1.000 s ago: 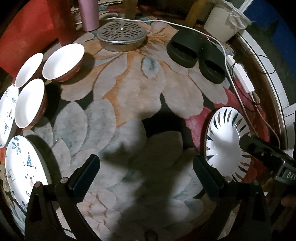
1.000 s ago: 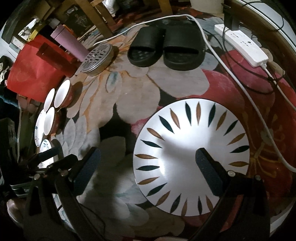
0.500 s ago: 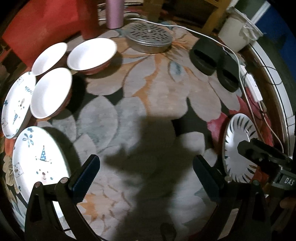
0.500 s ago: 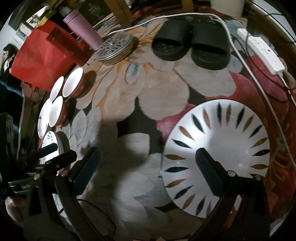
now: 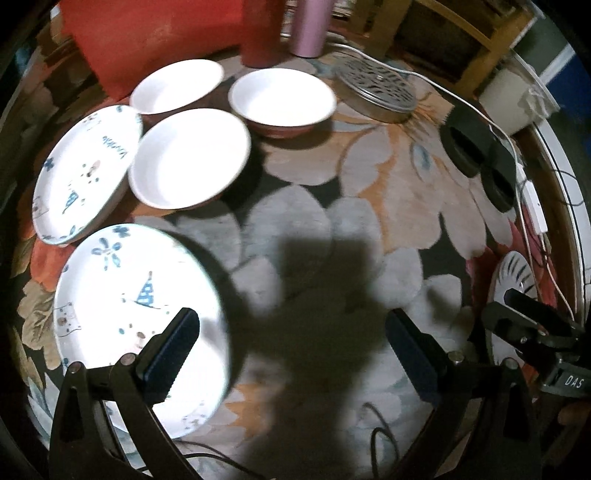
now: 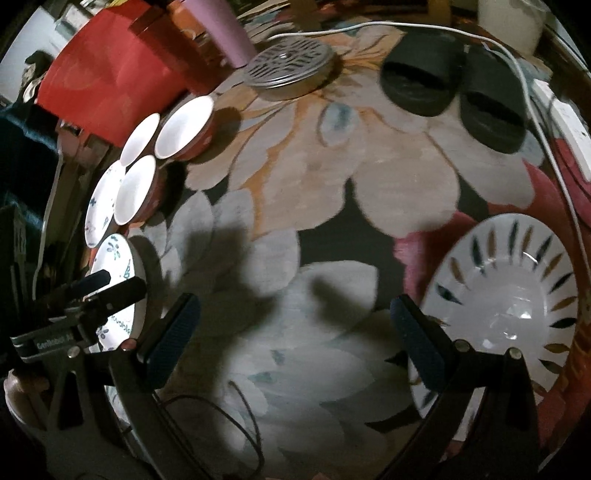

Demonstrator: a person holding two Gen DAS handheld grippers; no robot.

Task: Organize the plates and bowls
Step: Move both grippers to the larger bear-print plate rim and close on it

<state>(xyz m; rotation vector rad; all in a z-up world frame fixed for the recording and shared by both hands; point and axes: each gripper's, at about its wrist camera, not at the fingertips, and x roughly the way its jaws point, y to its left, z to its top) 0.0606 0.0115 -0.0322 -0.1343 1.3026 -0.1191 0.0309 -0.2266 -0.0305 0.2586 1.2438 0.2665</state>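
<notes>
In the left wrist view, three white bowls with red outsides [image 5: 190, 157] [image 5: 282, 101] [image 5: 177, 86] and two cartoon plates [image 5: 86, 171] [image 5: 136, 317] lie on the floral rug at the left. My left gripper [image 5: 291, 350] is open and empty, its left finger over the near cartoon plate. In the right wrist view, a leaf-patterned plate [image 6: 506, 306] lies on the rug at the right. My right gripper [image 6: 295, 339] is open and empty, its right finger at that plate's near left rim. The bowls [image 6: 184, 127] show far left there.
A round metal grille tin [image 5: 376, 90], a pink bottle [image 5: 310, 26] and red boxes [image 5: 155, 33] stand at the back. Black slippers [image 6: 450, 92], a white cable [image 6: 535, 122] and a power strip [image 5: 533, 206] lie at the right. A thin dark wire [image 6: 240, 413] lies near.
The left gripper has swung left toward the bowls and cartoon plates, which now look larger. The right gripper has shifted left, so the leaf plate sits further right. Both stayed open.
</notes>
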